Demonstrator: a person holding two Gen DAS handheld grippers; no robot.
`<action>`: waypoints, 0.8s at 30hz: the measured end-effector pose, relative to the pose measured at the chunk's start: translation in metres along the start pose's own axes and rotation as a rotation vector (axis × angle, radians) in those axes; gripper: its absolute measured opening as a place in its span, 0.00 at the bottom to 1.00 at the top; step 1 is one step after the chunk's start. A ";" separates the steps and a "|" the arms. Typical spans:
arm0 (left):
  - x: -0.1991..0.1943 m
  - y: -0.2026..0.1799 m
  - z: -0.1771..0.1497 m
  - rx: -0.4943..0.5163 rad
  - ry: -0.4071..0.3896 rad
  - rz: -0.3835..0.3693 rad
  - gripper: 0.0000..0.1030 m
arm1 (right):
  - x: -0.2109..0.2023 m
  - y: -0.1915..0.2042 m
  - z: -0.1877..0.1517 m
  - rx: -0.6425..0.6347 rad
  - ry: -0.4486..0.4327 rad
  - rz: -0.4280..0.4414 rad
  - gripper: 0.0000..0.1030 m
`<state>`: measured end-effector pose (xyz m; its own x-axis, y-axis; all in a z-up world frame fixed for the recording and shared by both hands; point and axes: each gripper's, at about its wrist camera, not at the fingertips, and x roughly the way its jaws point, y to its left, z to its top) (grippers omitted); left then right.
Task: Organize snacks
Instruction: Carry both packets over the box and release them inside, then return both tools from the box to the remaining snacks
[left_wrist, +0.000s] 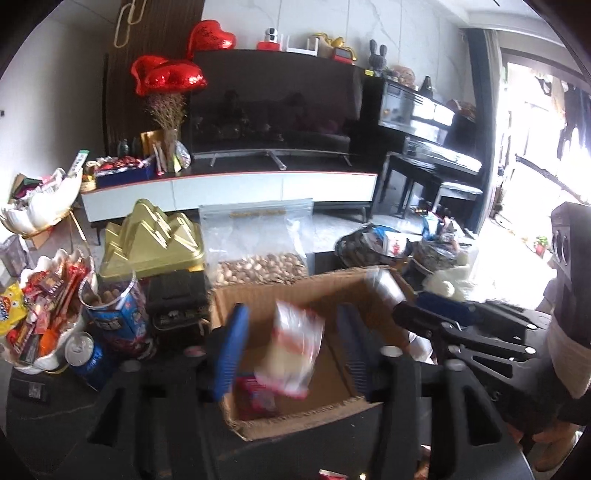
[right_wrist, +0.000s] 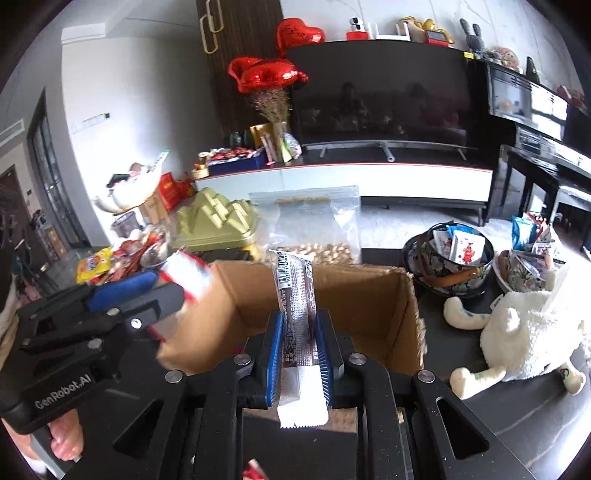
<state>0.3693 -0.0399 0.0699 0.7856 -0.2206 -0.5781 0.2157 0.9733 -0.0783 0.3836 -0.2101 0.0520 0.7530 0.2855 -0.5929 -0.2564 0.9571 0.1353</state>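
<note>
An open cardboard box (left_wrist: 332, 295) (right_wrist: 369, 306) stands on the dark table. My left gripper (left_wrist: 291, 343) is open above it, and a blurred red-and-white snack packet (left_wrist: 291, 350) hangs loose between its blue pads (left_wrist: 231, 350), over the box. A pink packet (left_wrist: 255, 395) lies inside the box. In the right wrist view the left gripper (right_wrist: 162, 291) sits at the box's left edge with the red-and-white packet (right_wrist: 186, 273). My right gripper (right_wrist: 299, 362) is shut on a dark long snack bar in clear wrapping (right_wrist: 295, 295), held upright at the box's near edge.
A zip bag of nuts (left_wrist: 258, 243) and a gold box (left_wrist: 155, 236) stand behind the carton. Snack bowl (left_wrist: 40, 317), blue can (left_wrist: 86, 354) and cookie jar (left_wrist: 118, 310) are at left. Patterned baskets of snacks (right_wrist: 450, 258) and a white plush toy (right_wrist: 524, 332) are at right.
</note>
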 end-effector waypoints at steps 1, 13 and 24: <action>0.001 0.003 -0.001 0.000 0.001 0.003 0.52 | 0.000 -0.002 0.000 0.012 -0.003 -0.018 0.41; -0.059 0.003 -0.040 0.012 -0.044 0.051 0.61 | -0.040 0.022 -0.034 -0.040 -0.029 0.006 0.41; -0.097 0.015 -0.092 -0.008 -0.034 0.100 0.62 | -0.063 0.053 -0.084 -0.052 -0.021 0.038 0.41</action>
<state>0.2425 0.0023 0.0500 0.8219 -0.1246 -0.5558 0.1311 0.9910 -0.0284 0.2719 -0.1811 0.0299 0.7548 0.3228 -0.5710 -0.3155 0.9419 0.1154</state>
